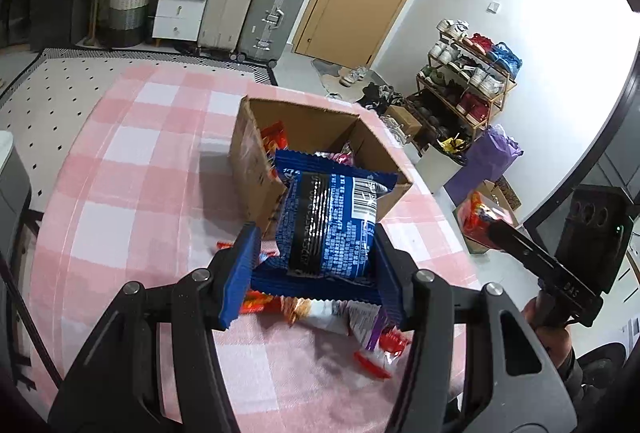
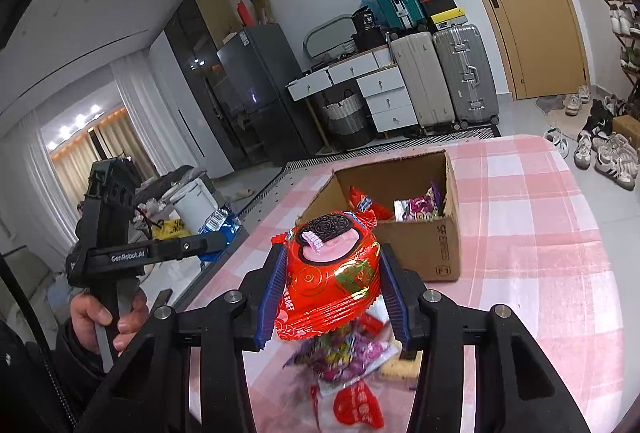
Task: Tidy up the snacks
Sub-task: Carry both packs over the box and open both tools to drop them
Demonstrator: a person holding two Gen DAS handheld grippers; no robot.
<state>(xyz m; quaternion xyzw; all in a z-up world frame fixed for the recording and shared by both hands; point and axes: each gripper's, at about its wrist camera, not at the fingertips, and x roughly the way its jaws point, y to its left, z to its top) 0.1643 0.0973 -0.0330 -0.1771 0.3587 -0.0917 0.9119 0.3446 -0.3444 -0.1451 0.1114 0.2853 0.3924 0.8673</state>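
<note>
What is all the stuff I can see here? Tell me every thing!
blue snack packet: one, blue, in left tool
red cookie packet: one, red, in right tool
cardboard box: one, brown, open on table, snacks inside
loose snacks: several, red and purple, on table below tools
tablecloth: one, pink-white check
suitcases: three, beige, silver, teal, by door
door: one, tan
left tool: shut on blue packet
right tool: shut on red packet

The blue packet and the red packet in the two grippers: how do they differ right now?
The blue packet shows its printed back with a barcode; the red packet shows its front with a cookie picture. The blue one sits in the left gripper, the red one in the right gripper. Both are clamped, lifted off the table near the cardboard box.
</note>
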